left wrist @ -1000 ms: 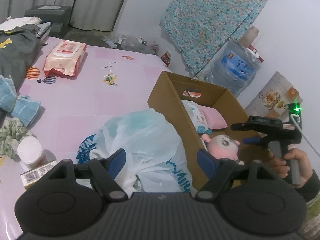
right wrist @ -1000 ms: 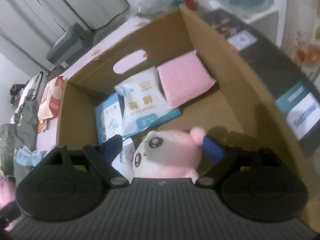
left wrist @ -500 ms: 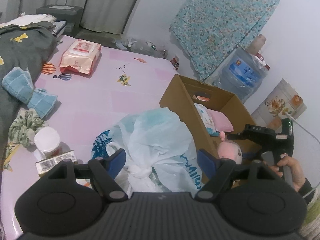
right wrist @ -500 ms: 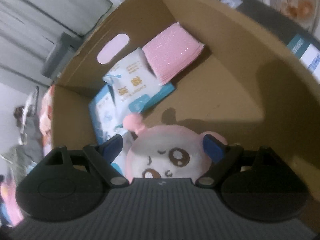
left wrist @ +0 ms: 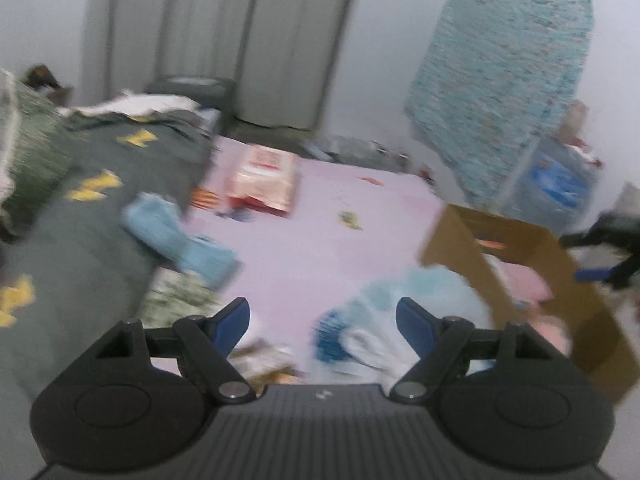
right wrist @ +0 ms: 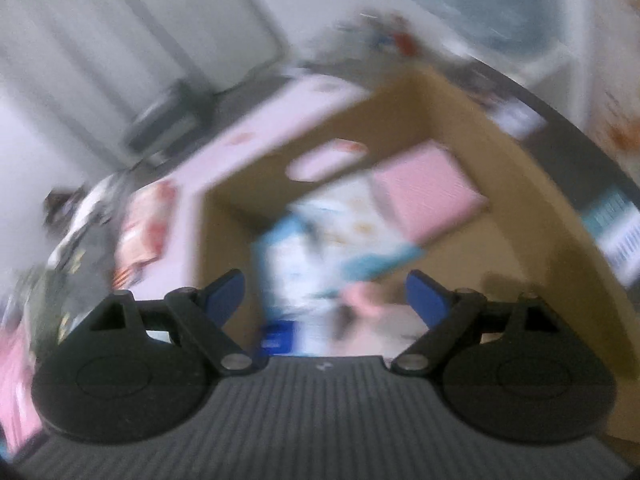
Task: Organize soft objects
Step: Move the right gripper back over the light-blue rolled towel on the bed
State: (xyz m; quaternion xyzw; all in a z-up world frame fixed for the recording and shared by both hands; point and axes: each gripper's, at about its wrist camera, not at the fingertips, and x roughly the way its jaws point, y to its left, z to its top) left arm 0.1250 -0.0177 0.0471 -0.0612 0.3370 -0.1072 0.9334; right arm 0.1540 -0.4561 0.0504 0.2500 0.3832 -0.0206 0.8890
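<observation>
Both views are motion-blurred. The cardboard box (right wrist: 532, 208) holds a pink pad (right wrist: 424, 196), white-and-blue wipe packs (right wrist: 320, 248) and the pink plush (right wrist: 368, 300), which lies low in the box, apart from the fingers. My right gripper (right wrist: 324, 296) is open and empty above the box. My left gripper (left wrist: 322, 320) is open and empty over the pink bed, above a white plastic bag (left wrist: 384, 320). The box (left wrist: 560, 280) shows at the right of the left wrist view, with the right gripper (left wrist: 612, 252) beyond it.
A blue cloth (left wrist: 176, 236) and a pink wipe pack (left wrist: 264, 180) lie on the pink sheet (left wrist: 320, 240). A dark grey blanket (left wrist: 80, 220) covers the left. A patterned cloth (left wrist: 512, 100) hangs on the wall, with a water jug (left wrist: 556, 176) below it.
The right gripper let go of the pink plush, which now lies in the box, and it pulled back up. The left gripper swung up and to the left.
</observation>
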